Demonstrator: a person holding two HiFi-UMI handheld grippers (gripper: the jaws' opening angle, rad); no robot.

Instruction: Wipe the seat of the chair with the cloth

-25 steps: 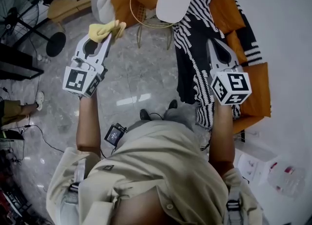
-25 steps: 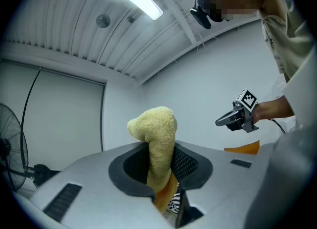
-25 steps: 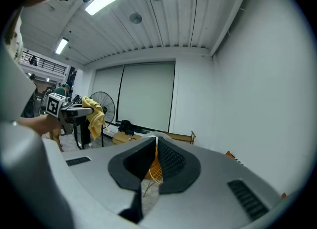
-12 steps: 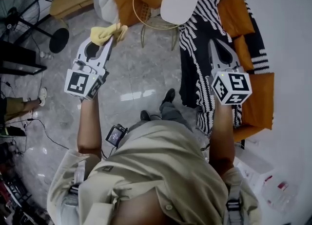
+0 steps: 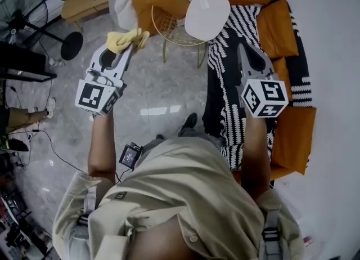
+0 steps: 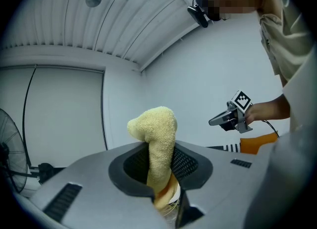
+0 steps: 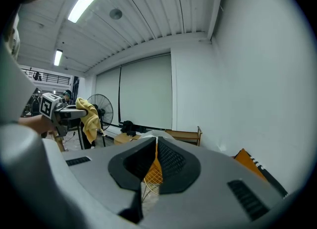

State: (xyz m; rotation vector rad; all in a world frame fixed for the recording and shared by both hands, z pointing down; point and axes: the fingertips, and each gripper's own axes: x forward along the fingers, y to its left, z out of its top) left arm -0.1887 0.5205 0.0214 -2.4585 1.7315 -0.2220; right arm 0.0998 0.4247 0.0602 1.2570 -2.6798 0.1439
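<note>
The left tongs [image 5: 130,40] are clenched on the yellow cloth [image 5: 125,37]. In the left gripper view the cloth [image 6: 157,141] is pinched between the jaws, with a bunched end standing above them. It hangs over the marble floor [image 5: 152,93], just beside the gold wire chair [image 5: 169,23] and apart from the seat. A white oval pad [image 5: 207,7] lies at the chair's right rim. The right tongs [image 5: 246,50] are closed tip to tip on nothing, raised over a black-and-white striped throw [image 5: 228,34] on orange cushions [image 5: 278,25]
</note>
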